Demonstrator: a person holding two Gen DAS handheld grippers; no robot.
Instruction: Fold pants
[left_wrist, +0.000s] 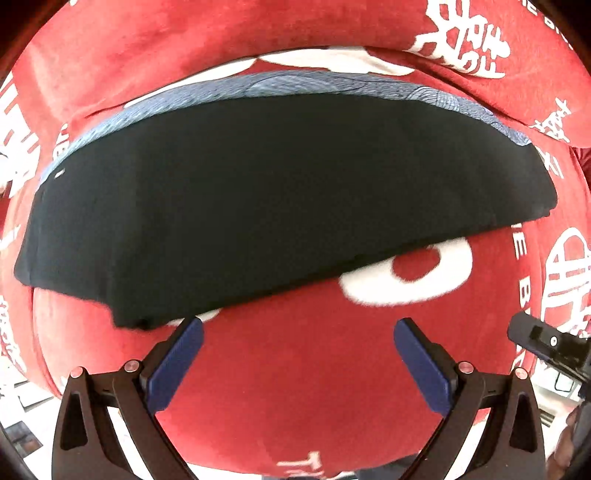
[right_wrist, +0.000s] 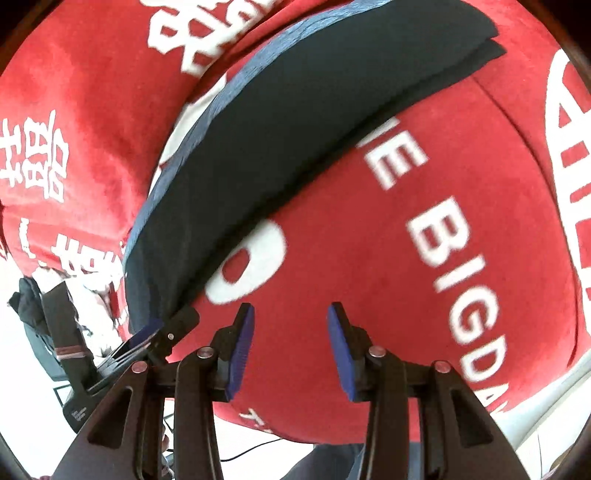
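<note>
Pants (left_wrist: 258, 192) lying folded flat on red blanket (left_wrist: 314, 387). Left gripper (left_wrist: 298, 328) and right gripper (right_wrist: 291, 314) spread, empty. Best to pinch near hem, both layers together, then fold evenly.

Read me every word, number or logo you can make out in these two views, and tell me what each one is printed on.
"BIGDA", cut off at the frame edge: white letters on the red blanket.
"E" before it: end of a word hidden under the black pants.
White Chinese characters on the same blanket: too distorted to read.
White letters at the blanket's lower edge: cut off, unreadable.
Pants and both tools, left and right: no text.
</note>
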